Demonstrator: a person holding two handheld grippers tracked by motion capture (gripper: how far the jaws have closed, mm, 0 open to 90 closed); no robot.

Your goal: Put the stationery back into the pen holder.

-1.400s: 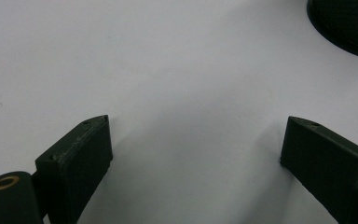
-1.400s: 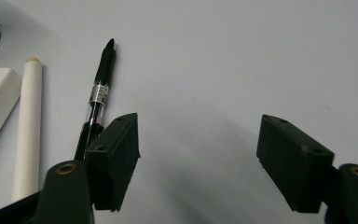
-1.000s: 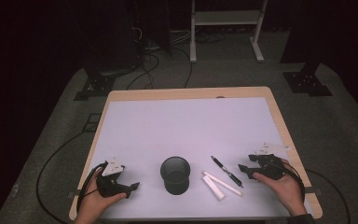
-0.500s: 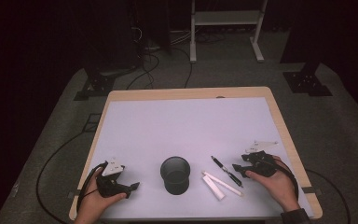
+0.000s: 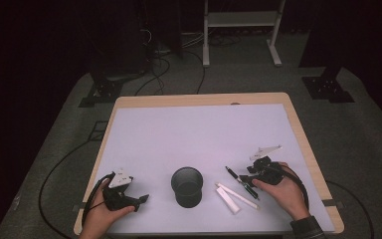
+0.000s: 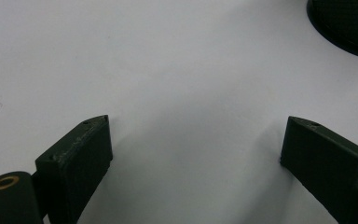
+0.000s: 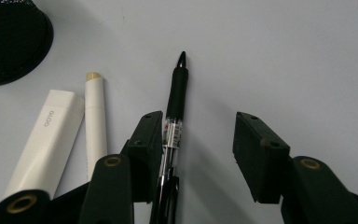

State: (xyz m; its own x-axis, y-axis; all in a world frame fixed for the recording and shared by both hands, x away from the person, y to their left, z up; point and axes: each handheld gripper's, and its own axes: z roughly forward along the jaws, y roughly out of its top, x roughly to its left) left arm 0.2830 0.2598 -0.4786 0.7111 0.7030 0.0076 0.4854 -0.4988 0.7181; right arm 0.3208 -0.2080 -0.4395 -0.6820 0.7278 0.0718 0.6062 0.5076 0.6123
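The right gripper [image 5: 251, 177] sits low over the table [image 5: 194, 134] at about 4 o'clock from the table's middle, held in the person's right hand [image 5: 283, 191]. In the right gripper view its jaws stand apart, about half open, and grip nothing. The pen [image 7: 173, 126] lies flat between them, pressed close against the jaw on the left of that view, with a clear gap to the other jaw. Its black grip and tip point toward 12 o'clock in that view; its clear barrel runs down under the gripper body.

In the high view the pen [image 5: 238, 180] lies just at the gripper's tips, slanting from 10 to 4 o'clock. Just at 8 o'clock of it lie two white markers [image 5: 235, 196], side by side and roughly parallel to it. The black mesh cup [image 5: 186, 185] stands upright at 9 o'clock of the markers, near them but apart.

The left gripper [image 5: 140, 200] rests at about 8 o'clock of the table's middle, in the left hand [image 5: 104, 216]. Its jaws are spread wide over bare table and hold nothing; whether they touch the surface is hard to say. The cup's rim [image 6: 345, 28] shows at 1 o'clock in the left gripper view.
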